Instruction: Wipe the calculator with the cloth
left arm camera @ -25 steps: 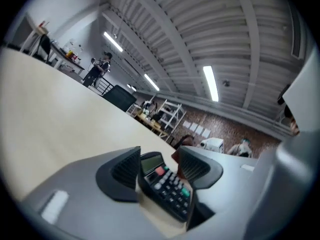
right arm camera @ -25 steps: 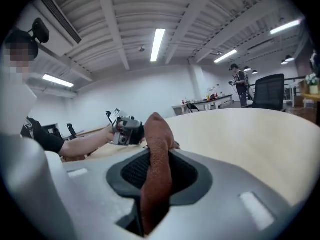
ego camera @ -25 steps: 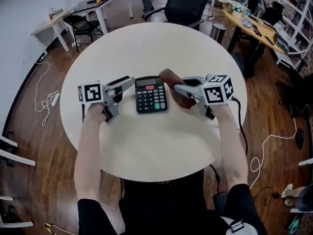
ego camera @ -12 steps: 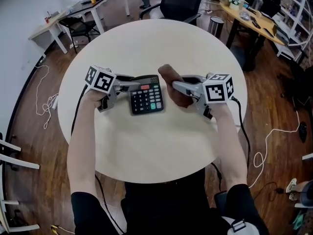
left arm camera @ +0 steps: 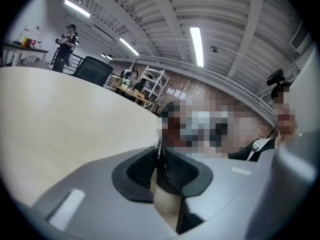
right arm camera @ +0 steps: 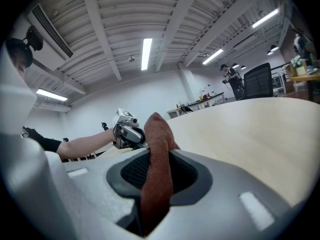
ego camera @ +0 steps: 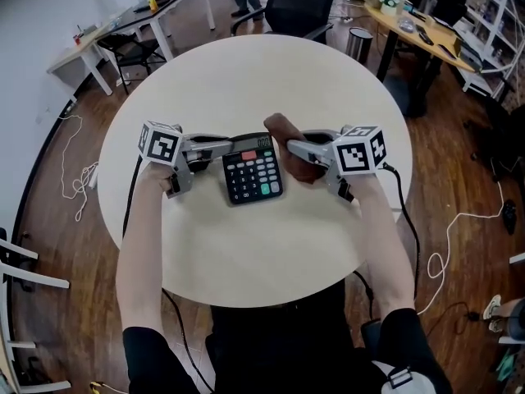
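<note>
Left tool: our left tool (ego camera: 222, 146) reaches in from the left, and its jaws have just been closing. They now stand almost together, with the pads pressed on a thin dark edge at the calculator's (ego camera: 253, 173) upper left corner.
Right tool: our right tool (ego camera: 292, 147) comes in from the right with its jaws clamped on the cloth (ego camera: 280, 127). In the right gripper view the brown fabric stands up between the pads and pokes out past the tips.
Calculator: it lies flat near the middle of the bench (ego camera: 246, 80), keys up and display at the far end, turned a little out of square with us. We see a red key near the display and a green one at the near right corner.
Cloth: a bunched brown wad just beside the calculator's far right corner. We cannot tell whether it touches the casing.
Bench: a round, pale top that carries both tools, the calculator and the cloth.
Around us: a black office chair (ego camera: 303, 2) stands beyond the far rim, and a white cable (ego camera: 78, 175) lies on the wooden floor to the left.
</note>
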### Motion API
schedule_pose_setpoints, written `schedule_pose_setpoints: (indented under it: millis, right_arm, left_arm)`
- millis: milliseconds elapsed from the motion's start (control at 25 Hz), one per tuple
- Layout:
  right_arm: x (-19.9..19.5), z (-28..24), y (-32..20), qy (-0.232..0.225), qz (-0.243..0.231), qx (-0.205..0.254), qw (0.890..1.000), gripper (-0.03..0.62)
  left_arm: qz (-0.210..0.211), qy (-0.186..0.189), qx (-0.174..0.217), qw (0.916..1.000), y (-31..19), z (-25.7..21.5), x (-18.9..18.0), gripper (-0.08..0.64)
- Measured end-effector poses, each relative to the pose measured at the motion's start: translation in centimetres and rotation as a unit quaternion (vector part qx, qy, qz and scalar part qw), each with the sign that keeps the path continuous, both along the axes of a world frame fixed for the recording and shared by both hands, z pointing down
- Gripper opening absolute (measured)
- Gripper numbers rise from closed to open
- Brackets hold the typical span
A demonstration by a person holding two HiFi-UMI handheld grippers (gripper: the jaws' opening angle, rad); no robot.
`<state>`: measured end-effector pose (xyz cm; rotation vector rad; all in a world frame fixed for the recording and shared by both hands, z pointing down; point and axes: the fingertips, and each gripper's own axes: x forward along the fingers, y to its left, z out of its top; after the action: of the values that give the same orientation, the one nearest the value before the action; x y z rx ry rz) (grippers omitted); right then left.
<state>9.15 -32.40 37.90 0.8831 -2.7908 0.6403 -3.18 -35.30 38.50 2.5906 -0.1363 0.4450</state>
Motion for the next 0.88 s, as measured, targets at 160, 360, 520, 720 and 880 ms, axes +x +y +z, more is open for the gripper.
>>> schedule_pose_setpoints:
  millis: [160,360,520,720,880]
  right_arm:
    - [0.6,0.1,-0.6,-0.004,0.02,-0.004,1.0,0.098]
    - [0.4,-1.0,-1.0,-0.054,0.024,-0.01,0.998,0.098]
    - [-0.5,-1.0,-2.7,-0.062,0.05,-0.026,0.996,0.098]
    - [-2.2,-0.4,-0.8,-0.062,0.017,-0.101,0.993,0.098]
    - [-2.3,0.6,2.4,-0.02,-0.03,-0.115,0.993,0.098]
  left_arm:
    - [-0.012,0.064,0.026,0.9976,0.5,-1.5,-0.2,0.063]
    - [-0.036,0.108,0.057,0.9919,0.7,-2.9,-0.8,0.057]
    - [-0.042,0.128,0.069,0.9885,0.7,-3.7,-1.1,0.057]
    - [-0.071,0.162,0.07,0.9818,0.8,-4.7,-1.3,0.055]
    - [-0.098,0.193,0.064,0.9743,0.9,-5.2,-1.6,0.054]
